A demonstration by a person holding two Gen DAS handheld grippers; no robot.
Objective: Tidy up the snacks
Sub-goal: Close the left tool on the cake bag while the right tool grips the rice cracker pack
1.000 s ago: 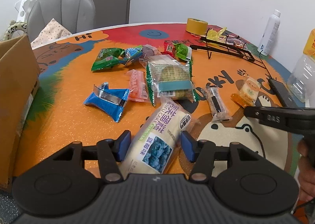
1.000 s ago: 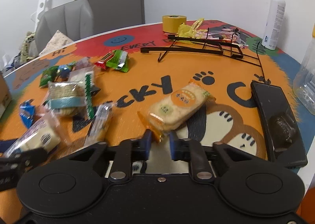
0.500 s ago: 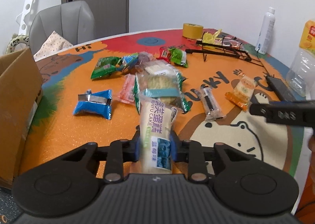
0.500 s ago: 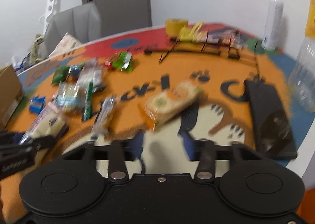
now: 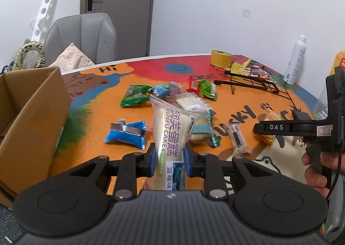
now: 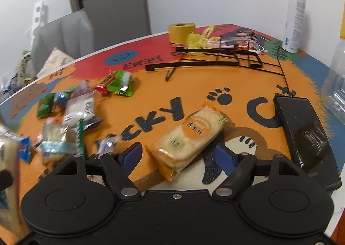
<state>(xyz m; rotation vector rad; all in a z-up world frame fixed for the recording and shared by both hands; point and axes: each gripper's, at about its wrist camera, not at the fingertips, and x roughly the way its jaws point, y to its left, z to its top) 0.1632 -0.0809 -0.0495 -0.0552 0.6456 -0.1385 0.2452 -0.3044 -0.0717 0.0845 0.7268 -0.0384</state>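
Cake packet (image 5: pixel 170 128), white with "RUNFU CAKE" printed along it, stands nearly upright with its long axis pointing up and away from the camera, its crimped top leaning slightly left above the scattered snacks. Blue pads (image 5: pixel 151 159) of the left gripper (image 5: pixel 168 162) are clamped on its lower part from both sides, holding it clear of the orange table (image 5: pixel 90 148). Behind it lie a blue packet (image 5: pixel 127 135), a green packet (image 5: pixel 134 98) and a green-edged cracker pack (image 5: pixel 202 128); a cardboard box (image 5: pixel 32 122) stands open at the left. Over on the right, the right gripper (image 6: pixel 177 156) has its fingers spread wide, gripping nothing, on either side of an orange rice-cracker packet (image 6: pixel 190 137) lying flat on the table, long axis running from near-left to far-right. A black phone (image 6: pixel 306 135) lies just to that packet's right.
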